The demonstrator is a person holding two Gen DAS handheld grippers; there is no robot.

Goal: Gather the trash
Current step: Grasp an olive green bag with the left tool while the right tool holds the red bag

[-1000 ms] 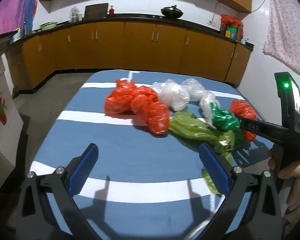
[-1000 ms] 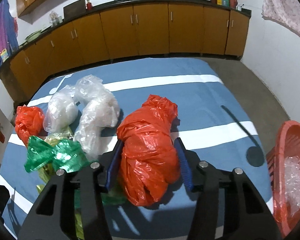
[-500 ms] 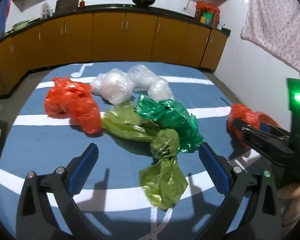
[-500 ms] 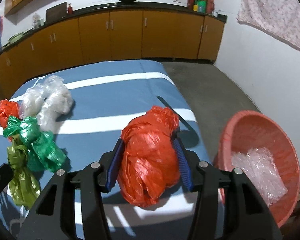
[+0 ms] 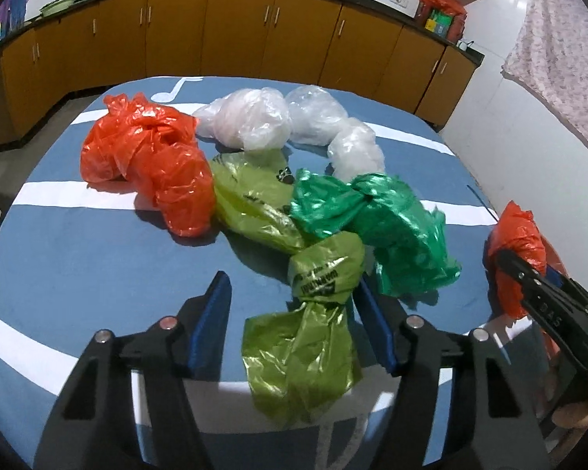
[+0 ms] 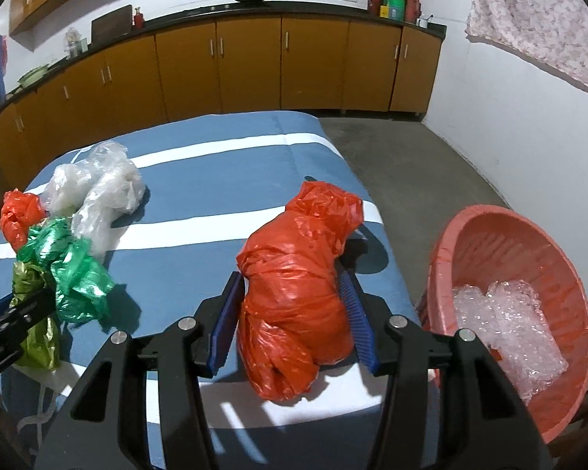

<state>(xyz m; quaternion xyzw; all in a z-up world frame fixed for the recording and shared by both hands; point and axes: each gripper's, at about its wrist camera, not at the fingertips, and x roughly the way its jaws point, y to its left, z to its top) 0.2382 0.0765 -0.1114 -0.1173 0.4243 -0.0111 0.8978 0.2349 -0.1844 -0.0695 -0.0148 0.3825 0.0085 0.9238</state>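
Several tied plastic bags lie on the blue striped table (image 5: 78, 254): a red one (image 5: 152, 164), clear ones (image 5: 262, 121), a dark green one (image 5: 391, 227) and an olive-green one (image 5: 305, 337). My left gripper (image 5: 292, 280) straddles the olive-green bag with its jaws closing. The right pad touches the bag and the left pad stands clear of it. My right gripper (image 6: 290, 276) is shut on another red bag (image 6: 294, 286), held over the table's right edge beside a pink basin (image 6: 489, 227).
The basin sits off the table's right side and holds crumpled clear plastic (image 6: 505, 329). Brown cabinets (image 6: 254, 70) line the far wall, with concrete floor (image 6: 411, 156) between them and the table. A patterned cloth (image 6: 548, 19) hangs on the right wall.
My left gripper came forward and down over the green bags and its jaws narrowed around the olive-green one. My right gripper carried the red bag rightward to the table edge, bringing the basin into view.
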